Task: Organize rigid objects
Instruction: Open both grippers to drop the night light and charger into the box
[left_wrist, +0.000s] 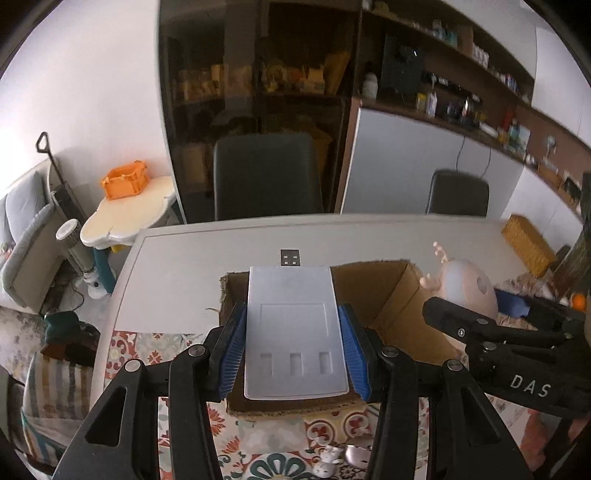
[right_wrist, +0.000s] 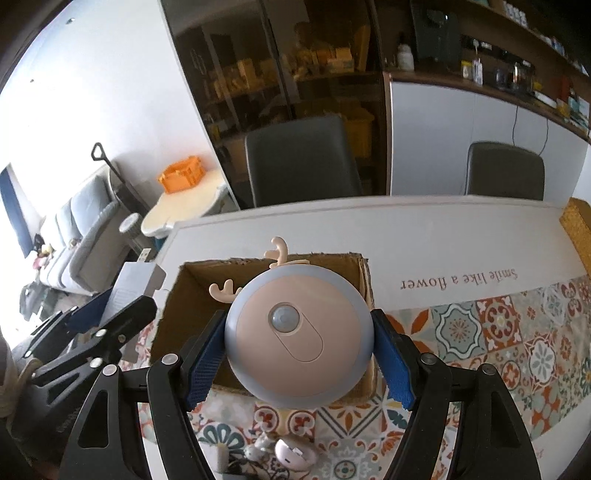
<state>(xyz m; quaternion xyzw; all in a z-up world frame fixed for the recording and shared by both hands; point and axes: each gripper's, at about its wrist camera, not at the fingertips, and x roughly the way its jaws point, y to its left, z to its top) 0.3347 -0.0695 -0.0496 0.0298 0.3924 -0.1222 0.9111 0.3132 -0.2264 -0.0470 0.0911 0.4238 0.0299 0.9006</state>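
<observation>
A: Where's the charger (left_wrist: 295, 328)?

B: Clamped flat between the left gripper's (left_wrist: 293, 350) blue fingers (left_wrist: 233, 347), held by its long edges, plug pointing away. It hangs over the left half of the open box (left_wrist: 388, 299).

A: And the other hand?

B: The right gripper (right_wrist: 298, 354) has its fingers (right_wrist: 393, 363) pressed on the sides of the round deer light (right_wrist: 298, 336), sensor face up, antlers toward the box's far wall. It sits over the box too.

A: Why both over the box?

B: Likely so each can be dropped in side by side; gripping the edges leaves the undersides free. The box stands on the desk (right_wrist: 424, 236), at the edge of the patterned mat (right_wrist: 517, 332). Small items lie on the mat just in front of the box.
</observation>
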